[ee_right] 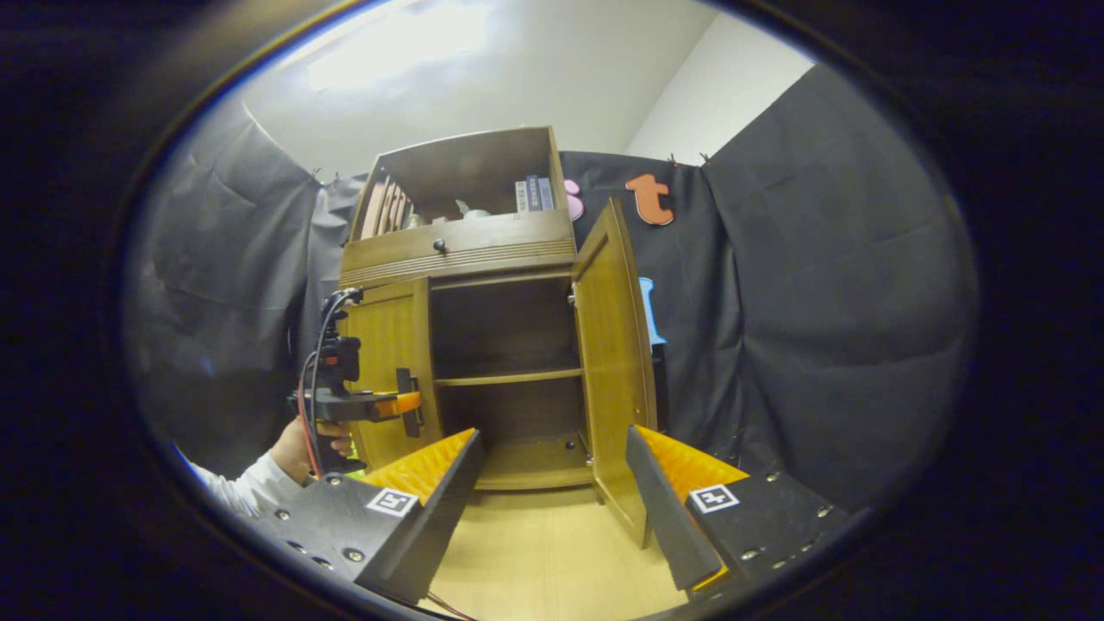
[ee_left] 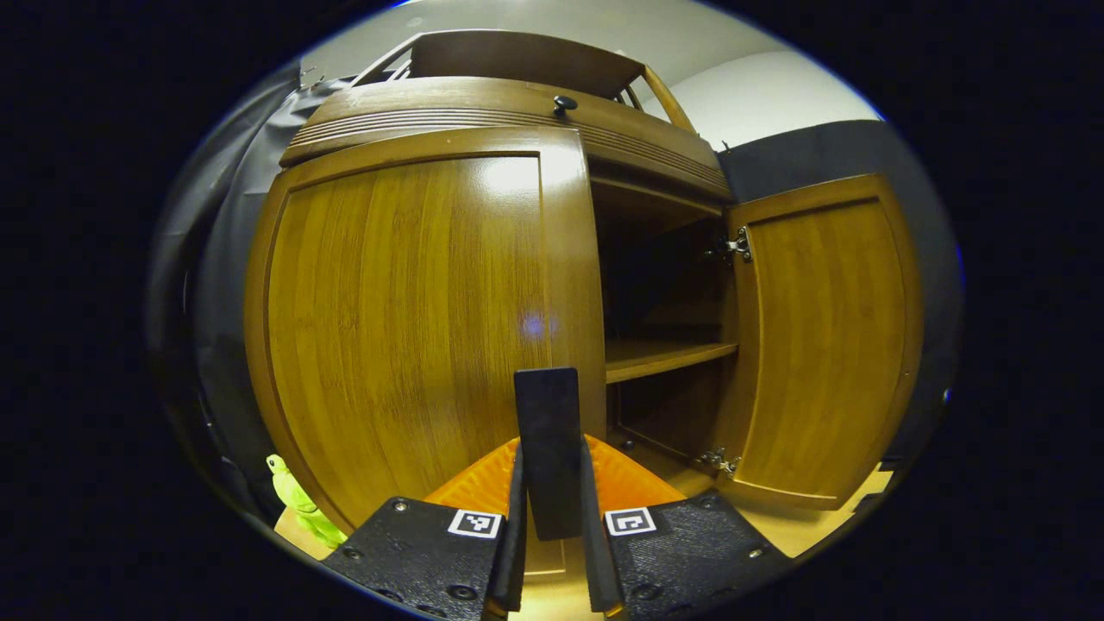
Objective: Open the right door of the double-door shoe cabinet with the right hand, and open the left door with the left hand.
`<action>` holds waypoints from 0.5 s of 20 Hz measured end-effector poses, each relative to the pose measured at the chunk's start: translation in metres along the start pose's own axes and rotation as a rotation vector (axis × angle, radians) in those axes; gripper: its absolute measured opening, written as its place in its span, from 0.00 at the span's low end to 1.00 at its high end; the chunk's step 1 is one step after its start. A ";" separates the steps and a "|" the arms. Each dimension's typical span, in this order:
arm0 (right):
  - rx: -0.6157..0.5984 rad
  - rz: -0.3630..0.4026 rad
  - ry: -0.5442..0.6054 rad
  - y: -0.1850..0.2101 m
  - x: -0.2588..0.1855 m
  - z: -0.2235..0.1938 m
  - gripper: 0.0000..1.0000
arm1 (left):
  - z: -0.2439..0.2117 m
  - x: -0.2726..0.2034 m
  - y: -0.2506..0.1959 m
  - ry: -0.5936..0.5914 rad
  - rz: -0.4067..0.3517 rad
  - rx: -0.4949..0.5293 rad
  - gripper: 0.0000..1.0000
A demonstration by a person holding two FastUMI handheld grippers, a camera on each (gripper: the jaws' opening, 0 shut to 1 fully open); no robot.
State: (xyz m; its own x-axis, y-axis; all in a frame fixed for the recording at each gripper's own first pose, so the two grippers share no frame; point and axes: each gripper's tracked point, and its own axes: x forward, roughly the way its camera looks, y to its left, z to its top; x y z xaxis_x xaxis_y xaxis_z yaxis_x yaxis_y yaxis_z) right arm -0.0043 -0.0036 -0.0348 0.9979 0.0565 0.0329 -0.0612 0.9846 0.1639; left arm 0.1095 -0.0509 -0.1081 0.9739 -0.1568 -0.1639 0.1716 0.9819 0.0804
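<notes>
The wooden shoe cabinet [ee_right: 466,250] stands ahead. Its right door [ee_left: 819,336] [ee_right: 612,362] is swung wide open, showing a dark inside with a shelf [ee_left: 668,355]. The left door [ee_left: 405,328] [ee_right: 392,371] looks closed or nearly so. My left gripper [ee_left: 552,448] is shut on that door's dark upright handle [ee_left: 547,414], a finger pressing each side. The right gripper view shows the left gripper [ee_right: 405,404] at the handle, held by a hand [ee_right: 297,448]. My right gripper [ee_right: 552,492] is open, holds nothing, and sits back from the cabinet, in front of the open right door.
A drawer with a dark knob [ee_left: 564,103] [ee_right: 439,245] runs above the doors, and books [ee_right: 535,194] stand on the open top shelf. A green toy [ee_left: 297,504] lies on the floor at the cabinet's left. Light wooden floor [ee_right: 543,552] lies in front; black cloth hangs around.
</notes>
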 end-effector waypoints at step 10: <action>-0.061 -0.019 -0.014 0.005 -0.001 0.026 1.00 | 0.002 -0.066 0.006 -0.004 -0.024 0.008 0.30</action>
State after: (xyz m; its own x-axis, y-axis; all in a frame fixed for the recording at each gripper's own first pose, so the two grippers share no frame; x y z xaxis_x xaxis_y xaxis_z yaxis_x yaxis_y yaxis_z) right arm -0.0060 -0.0030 -0.0082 0.9984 0.0360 0.0442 -0.0405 0.9937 0.1041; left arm 0.0461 -0.0346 -0.0952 0.9700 -0.1810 -0.1622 0.1963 0.9769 0.0841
